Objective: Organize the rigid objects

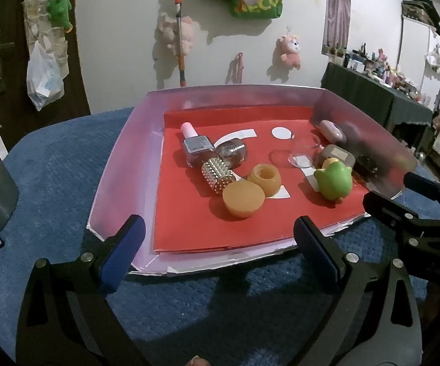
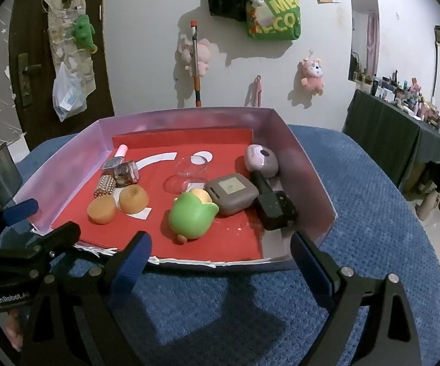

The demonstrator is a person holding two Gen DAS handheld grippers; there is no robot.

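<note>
Both released, jaws wide: left gripper [image 1: 218, 251] and right gripper [image 2: 220, 263] before pink tray [image 2: 308, 167] (green toy [image 2: 191, 215] inside, untouched).

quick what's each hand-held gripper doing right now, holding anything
Left hand-held gripper: open, holding nothing.
Right hand-held gripper: open, holding nothing.

Blue textured table [image 2: 357, 213] under lilac tray [image 2: 306, 164]

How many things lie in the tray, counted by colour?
Orange: 2, the solid puck and the holed puck
Green: 1, the toy
Grey: 1, the case
Black: 1, the box
Clear: 2, the dishes
Pinkish: 3, the device, two bottles
Studded gold: 1, the roller
Total: 11
</note>
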